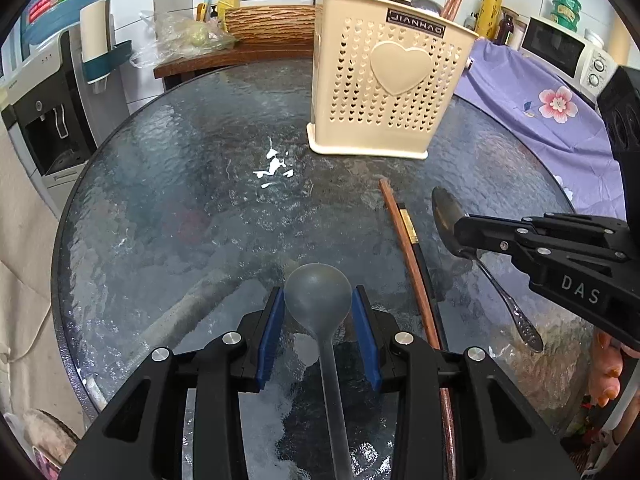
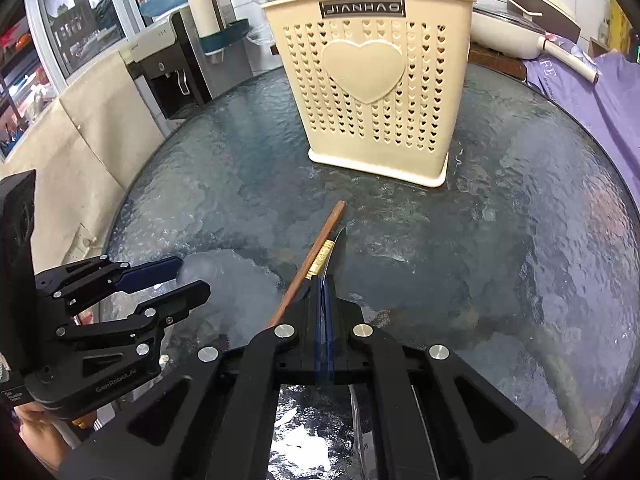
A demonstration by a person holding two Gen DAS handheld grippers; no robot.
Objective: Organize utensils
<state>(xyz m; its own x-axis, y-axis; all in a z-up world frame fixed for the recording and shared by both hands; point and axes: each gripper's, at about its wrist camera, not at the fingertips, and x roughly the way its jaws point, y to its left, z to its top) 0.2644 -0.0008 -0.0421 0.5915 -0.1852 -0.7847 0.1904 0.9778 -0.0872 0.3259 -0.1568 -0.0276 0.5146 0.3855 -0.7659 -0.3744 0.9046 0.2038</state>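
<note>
Both claws work low over the round glass table (image 1: 168, 168). Left gripper (image 1: 319, 312) has its blue pads (image 1: 271, 332) clamped on the bowl of a translucent grey spoon (image 1: 318, 292); the bowl sits between the fingertips and its handle runs straight back under the gripper toward the camera. Right gripper (image 2: 325, 284) is pressed together on a metal spoon (image 1: 448, 212), gripping it edge-on at the neck where bowl meets handle. In the left wrist view that spoon's bowl points away toward the holder, and its patterned handle trails back and to the right, toward the table's near edge.

Between the two grippers lie a brown wooden chopstick (image 1: 404, 248) and a black chopstick with a gold band (image 1: 412, 232), side by side and touching, on the glass. Their long axes run from near the camera up toward the cream utensil holder (image 1: 384, 80), slightly slanted. In the right wrist view the wooden chopstick (image 2: 308, 264) passes just beside the closed fingertips on their left.

The holder, perforated with small hearts and bearing one large heart, stands upright farther back on the table, well apart from both grippers, with brown sticks already leaning out of its top. Nothing lies on the glass between the spoons and the holder except the chopstick tips.
</note>
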